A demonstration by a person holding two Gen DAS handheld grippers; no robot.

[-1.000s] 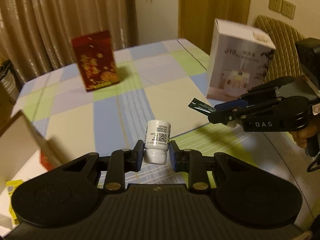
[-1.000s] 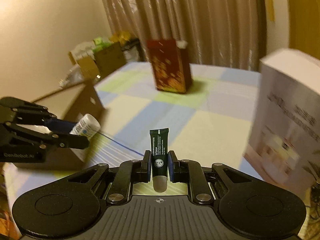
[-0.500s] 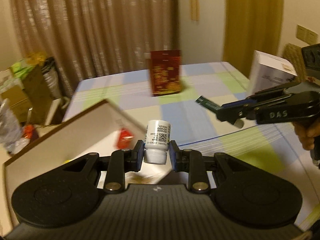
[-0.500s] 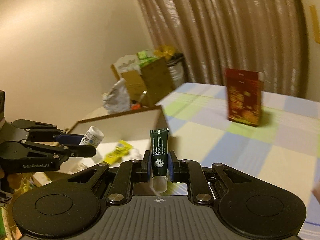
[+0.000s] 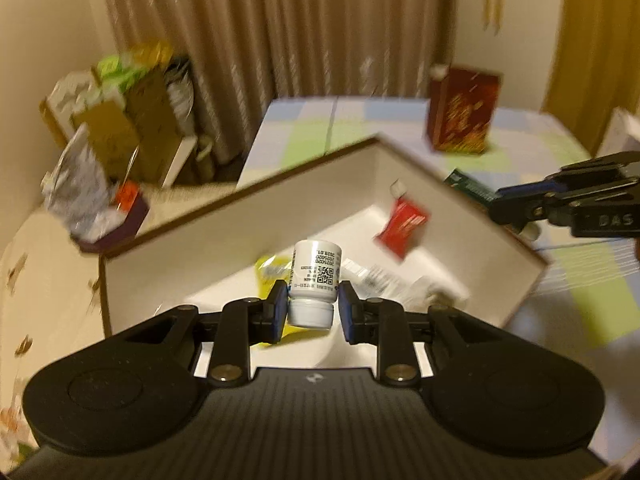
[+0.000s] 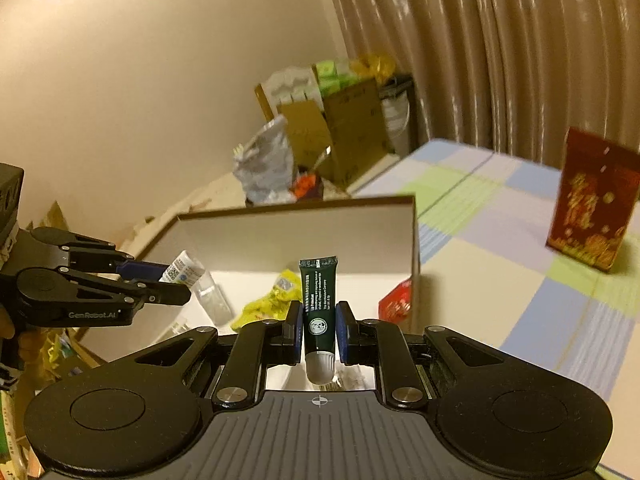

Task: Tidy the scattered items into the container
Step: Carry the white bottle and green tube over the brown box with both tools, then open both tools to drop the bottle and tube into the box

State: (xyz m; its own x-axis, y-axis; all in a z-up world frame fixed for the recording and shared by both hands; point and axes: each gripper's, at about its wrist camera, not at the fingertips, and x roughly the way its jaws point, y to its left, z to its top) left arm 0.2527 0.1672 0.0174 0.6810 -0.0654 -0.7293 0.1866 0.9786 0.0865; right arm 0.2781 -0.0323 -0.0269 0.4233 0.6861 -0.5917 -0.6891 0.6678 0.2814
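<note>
My left gripper [image 5: 313, 312] is shut on a small white pill bottle [image 5: 315, 276] and holds it above the open white box [image 5: 240, 236]. In the right wrist view the left gripper [image 6: 160, 280] and its bottle [image 6: 182, 271] hang over the box's left side. My right gripper [image 6: 318, 330] is shut on a dark green tube [image 6: 319, 304], cap toward the camera, near the box's [image 6: 414, 240] front. It shows at the right in the left wrist view [image 5: 516, 206]. Inside the box lie a red tube [image 5: 402, 222], a yellow packet [image 5: 270, 274] and a clear bottle [image 6: 212, 296].
A red patterned carton [image 5: 462, 110] stands on the checked tablecloth [image 6: 500, 216] beyond the box. Cardboard boxes and bags [image 5: 120, 128] are piled off the table's left end by the curtain. A white carton's edge [image 5: 624, 132] shows at the far right.
Both grippers have swung left from the table's middle to the white box, each still holding its item. The box and its contents have come into full view.
</note>
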